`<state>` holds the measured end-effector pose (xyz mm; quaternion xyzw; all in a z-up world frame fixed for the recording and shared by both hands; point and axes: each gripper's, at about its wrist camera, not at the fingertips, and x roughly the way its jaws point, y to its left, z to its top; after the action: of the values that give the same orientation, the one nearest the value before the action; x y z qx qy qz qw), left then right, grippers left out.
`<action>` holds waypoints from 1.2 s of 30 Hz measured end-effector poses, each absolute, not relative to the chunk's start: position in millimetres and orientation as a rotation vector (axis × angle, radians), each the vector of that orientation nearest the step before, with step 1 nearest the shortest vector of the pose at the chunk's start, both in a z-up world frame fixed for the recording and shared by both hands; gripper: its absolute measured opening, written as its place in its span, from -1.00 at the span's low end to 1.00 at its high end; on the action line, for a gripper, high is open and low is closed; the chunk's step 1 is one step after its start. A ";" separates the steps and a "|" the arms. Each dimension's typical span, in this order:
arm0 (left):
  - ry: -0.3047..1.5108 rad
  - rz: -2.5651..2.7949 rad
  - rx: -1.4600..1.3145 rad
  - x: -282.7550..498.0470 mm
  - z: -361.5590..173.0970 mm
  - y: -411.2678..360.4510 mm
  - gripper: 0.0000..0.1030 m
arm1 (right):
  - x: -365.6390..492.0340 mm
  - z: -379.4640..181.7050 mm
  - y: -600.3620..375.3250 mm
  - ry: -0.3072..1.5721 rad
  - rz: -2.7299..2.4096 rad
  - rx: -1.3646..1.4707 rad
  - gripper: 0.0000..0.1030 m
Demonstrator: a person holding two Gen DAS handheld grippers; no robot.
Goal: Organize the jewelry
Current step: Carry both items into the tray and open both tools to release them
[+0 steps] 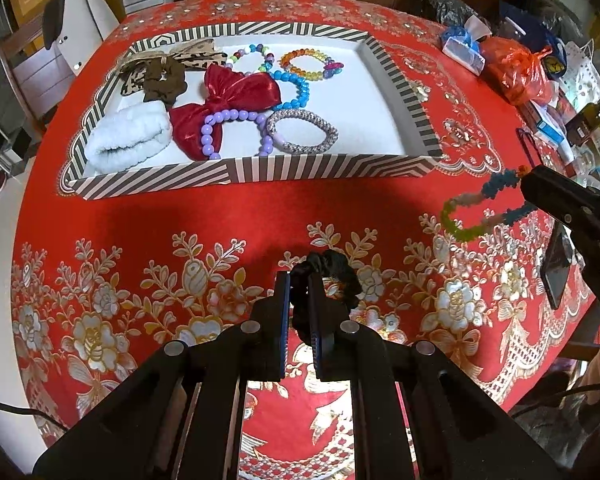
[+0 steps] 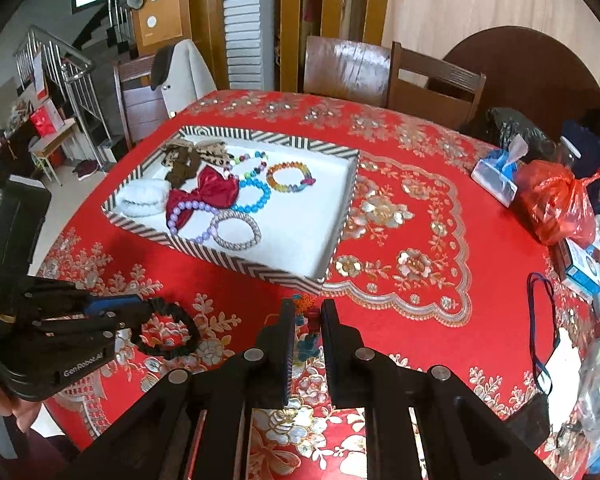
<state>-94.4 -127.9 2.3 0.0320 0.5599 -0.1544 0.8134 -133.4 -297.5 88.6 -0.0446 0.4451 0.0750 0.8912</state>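
Left hand-held gripper [image 1: 298, 280] clenched on a black scrunchie [image 1: 332, 280], pinching one side of the loop so the rest hangs free above the tabletop [image 1: 220, 220]; a light thing, so a narrow pinch is enough

Right hand-held gripper [image 2: 308, 312] clenched on a multicoloured bracelet [image 1: 484, 204], held by one edge, loop dangling clear of the cloth

Both pieces off the tabletop, on the near side of the striped tray [image 1: 340, 168], left and right of each other, well apart, probably so they do not tangle

Tray further off, its left half already holding a red bow [image 1: 228, 108], a white scrunchie [image 1: 128, 140] and beaded bracelets; right half bare, the likely place for these two
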 end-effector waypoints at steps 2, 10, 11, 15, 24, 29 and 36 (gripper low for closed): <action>1.191 -0.333 0.059 -92.9 6.6 -128.0 -0.86 | -130.5 97.2 -297.7 0.907 0.164 -0.097 -0.76; 1.162 -0.356 -0.022 -66.8 36.7 -125.0 -0.86 | -90.8 124.6 -298.7 0.861 0.224 -0.072 -0.76; 1.158 -0.361 -0.035 -60.3 40.9 -124.5 -0.86 | -83.4 125.0 -298.5 0.862 0.236 -0.061 -0.76; 1.154 -0.372 -0.078 -36.9 49.9 -119.4 -0.86 | -50.4 116.5 -294.5 0.892 0.279 -0.013 -0.76; 1.202 -0.367 -0.167 15.4 38.4 -93.4 -0.86 | 12.0 69.5 -279.5 1.000 0.321 0.019 -0.76; 1.233 -0.314 -0.177 41.6 19.6 -74.2 -0.86 | 52.4 31.7 -280.0 1.078 0.272 -0.009 -0.76; 1.290 -0.234 -0.131 65.5 -14.9 -55.1 -0.86 | 77.5 -1.4 -275.9 1.134 0.177 -0.095 -0.70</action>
<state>65.5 -55.1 -14.9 -0.0610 0.5993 -0.1089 0.7907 77.5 -275.9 -1.4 -0.0447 0.5361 0.0835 0.8388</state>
